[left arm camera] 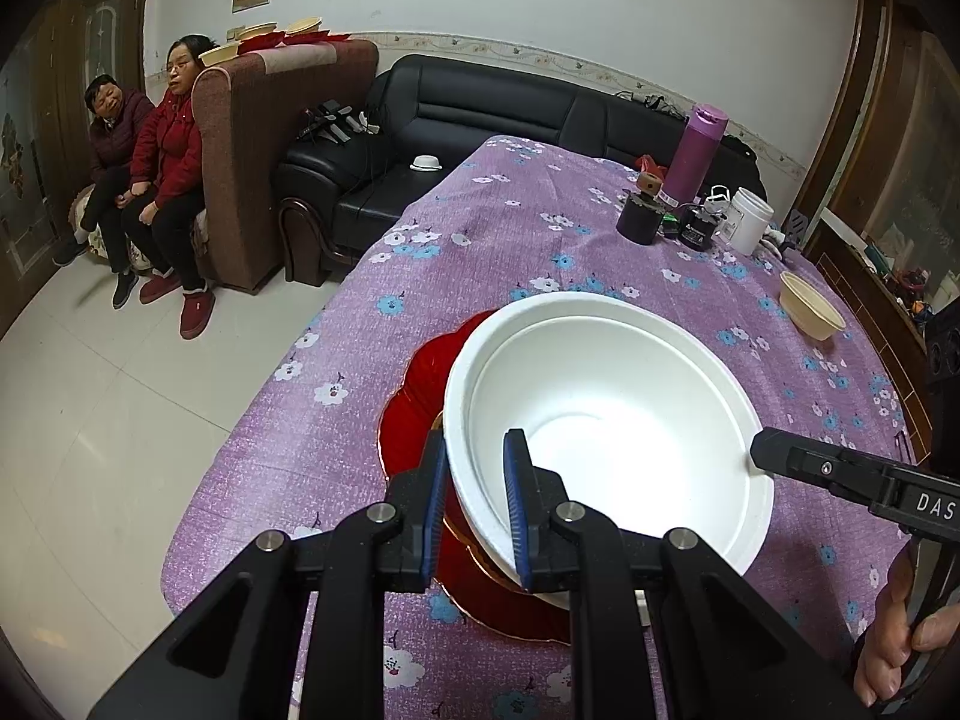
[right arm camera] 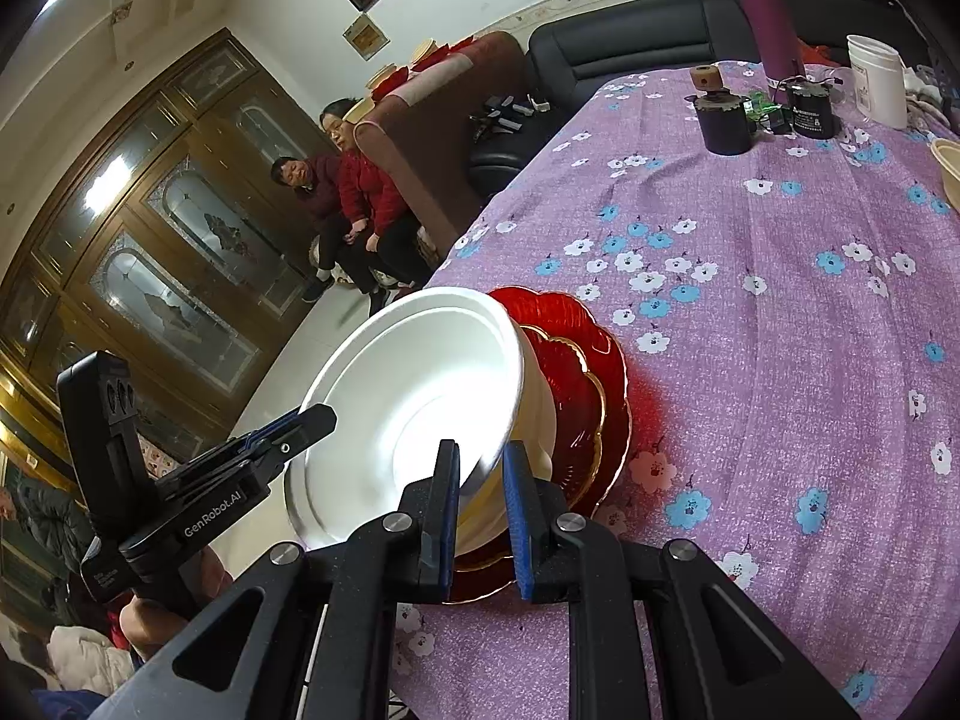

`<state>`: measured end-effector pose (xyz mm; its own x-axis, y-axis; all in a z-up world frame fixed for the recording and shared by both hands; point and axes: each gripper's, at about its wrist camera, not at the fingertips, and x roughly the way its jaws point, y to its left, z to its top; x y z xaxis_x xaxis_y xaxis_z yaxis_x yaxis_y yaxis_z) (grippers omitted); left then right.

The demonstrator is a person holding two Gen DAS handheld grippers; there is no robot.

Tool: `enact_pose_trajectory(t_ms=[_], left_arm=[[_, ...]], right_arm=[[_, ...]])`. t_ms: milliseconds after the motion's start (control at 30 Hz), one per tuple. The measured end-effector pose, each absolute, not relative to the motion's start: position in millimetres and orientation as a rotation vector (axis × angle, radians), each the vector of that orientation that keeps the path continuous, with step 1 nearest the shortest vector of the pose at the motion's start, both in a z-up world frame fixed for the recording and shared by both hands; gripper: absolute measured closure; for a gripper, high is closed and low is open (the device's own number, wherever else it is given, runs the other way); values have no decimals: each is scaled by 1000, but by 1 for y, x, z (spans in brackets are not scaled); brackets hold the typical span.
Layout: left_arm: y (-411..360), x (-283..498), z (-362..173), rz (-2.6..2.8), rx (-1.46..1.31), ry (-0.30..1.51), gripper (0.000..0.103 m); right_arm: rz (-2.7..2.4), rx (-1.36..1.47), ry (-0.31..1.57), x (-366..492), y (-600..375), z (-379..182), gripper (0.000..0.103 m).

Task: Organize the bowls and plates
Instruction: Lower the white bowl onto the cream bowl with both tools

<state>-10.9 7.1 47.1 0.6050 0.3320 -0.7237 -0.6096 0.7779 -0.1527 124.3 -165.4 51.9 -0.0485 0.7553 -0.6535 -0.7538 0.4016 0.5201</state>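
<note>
A large white bowl [left arm camera: 612, 414] sits tilted over stacked red scalloped plates [left arm camera: 414, 396] with gold rims on the purple flowered tablecloth [left arm camera: 510, 228]. My left gripper [left arm camera: 480, 510] is shut on the bowl's near rim, one finger inside and one outside. My right gripper [right arm camera: 480, 510] is shut on the opposite rim of the same white bowl [right arm camera: 420, 396], which leans over the red plates [right arm camera: 576, 384]. The right gripper's finger shows in the left wrist view [left arm camera: 780, 456]; the left gripper shows in the right wrist view [right arm camera: 300, 426].
A beige bowl [left arm camera: 810, 306] stands at the table's right side. A purple bottle [left arm camera: 696, 150], dark jars [left arm camera: 639, 219] and a white tub [left arm camera: 747, 219] stand at the far end. A black sofa [left arm camera: 480, 120] and two seated people [left arm camera: 150, 162] are beyond.
</note>
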Motion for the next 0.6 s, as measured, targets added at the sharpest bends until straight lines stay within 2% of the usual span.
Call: enact_pose_trajectory(t_ms=[600], left_arm=[[7, -7, 43, 604, -349, 741, 86]], right_arm=[[1219, -17, 1071, 123, -160, 49, 85]])
